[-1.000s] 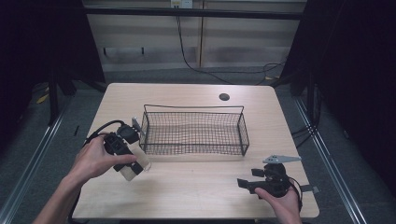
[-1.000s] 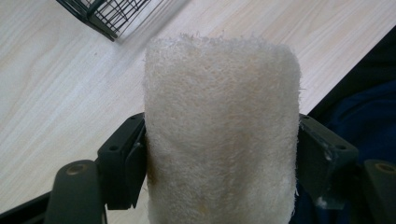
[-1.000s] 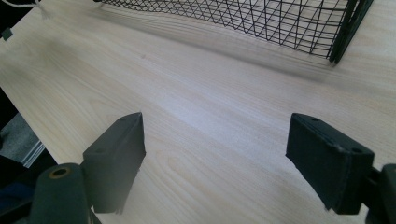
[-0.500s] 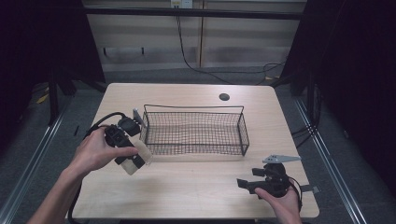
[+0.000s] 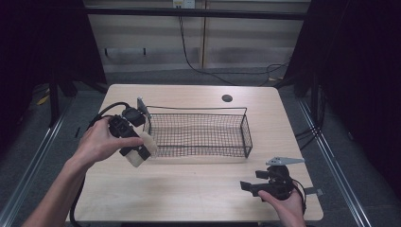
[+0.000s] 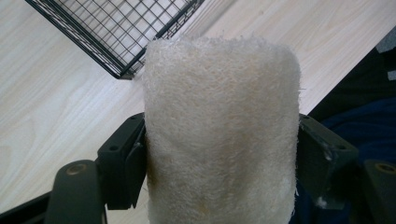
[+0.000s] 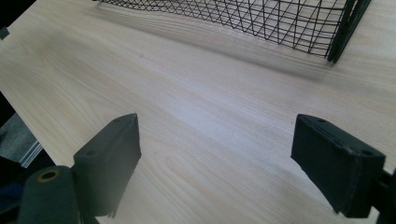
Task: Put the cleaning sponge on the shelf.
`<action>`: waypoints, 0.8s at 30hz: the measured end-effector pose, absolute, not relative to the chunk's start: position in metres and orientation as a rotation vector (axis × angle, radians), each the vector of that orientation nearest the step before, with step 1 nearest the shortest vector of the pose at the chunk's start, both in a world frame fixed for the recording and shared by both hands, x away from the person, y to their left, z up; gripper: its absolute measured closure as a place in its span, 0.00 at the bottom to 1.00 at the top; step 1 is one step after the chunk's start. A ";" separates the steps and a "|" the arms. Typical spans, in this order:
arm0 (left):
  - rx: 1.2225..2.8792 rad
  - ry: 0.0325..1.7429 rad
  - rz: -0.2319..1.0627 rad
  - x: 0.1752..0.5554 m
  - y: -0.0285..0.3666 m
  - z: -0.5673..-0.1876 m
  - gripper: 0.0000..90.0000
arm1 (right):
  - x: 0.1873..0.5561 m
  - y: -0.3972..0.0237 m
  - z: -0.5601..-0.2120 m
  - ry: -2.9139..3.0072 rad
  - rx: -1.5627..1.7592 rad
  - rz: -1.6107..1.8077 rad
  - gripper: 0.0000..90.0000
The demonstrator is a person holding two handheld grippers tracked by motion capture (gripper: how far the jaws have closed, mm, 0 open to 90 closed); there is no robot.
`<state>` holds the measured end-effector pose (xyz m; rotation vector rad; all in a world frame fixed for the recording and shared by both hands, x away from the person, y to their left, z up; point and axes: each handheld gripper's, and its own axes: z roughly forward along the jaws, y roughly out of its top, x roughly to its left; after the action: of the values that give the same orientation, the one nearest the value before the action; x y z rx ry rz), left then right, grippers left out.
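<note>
Near the table's left edge, the left gripper [image 5: 140,152] clamps a pale, fibrous loofah-like sponge [image 5: 142,150] between its jaws, held above the table [image 5: 198,189] just outside the left end of the black wire basket [image 5: 201,135]. The left gripper view shows both black pads [image 6: 127,163] pressing the sponge's [image 6: 219,135] sides, with a basket corner [image 6: 122,70] beyond and below it. The step in hand looks like carrying the sponge to the basket. The next move would call for lifting it over the near-left rim, bringing it above the mesh floor, then letting go.

What stands in the way is chiefly that rim and end wall, which the sponge's lower end could catch if it travels too low; the basket itself appears empty, so there is room to set it down.

Farther back, a small dark round mark [image 5: 227,98] sits near the table's far edge, well apart from the work. At the near-right corner, the right gripper [image 5: 248,187] rests low over bare wood, its jaws spread wide with nothing between them, having just been opening; the basket's right end [image 7: 343,32] lies ahead of it.
</note>
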<state>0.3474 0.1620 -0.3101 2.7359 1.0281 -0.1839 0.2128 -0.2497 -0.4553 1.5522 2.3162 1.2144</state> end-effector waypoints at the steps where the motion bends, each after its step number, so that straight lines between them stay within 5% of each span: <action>1: 2.734 1.036 -0.182 0.349 0.161 -0.310 0.30 | 0.213 -0.250 -0.455 2.317 1.554 1.215 0.17; 24: 2.605 1.300 -0.167 0.381 0.143 -0.305 0.30 | 0.213 -0.250 -0.456 2.316 1.562 1.209 0.17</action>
<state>0.3814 0.1429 -0.3054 2.6055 1.3000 -0.1670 0.2127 -0.2497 -0.4557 1.5622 2.3160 1.2091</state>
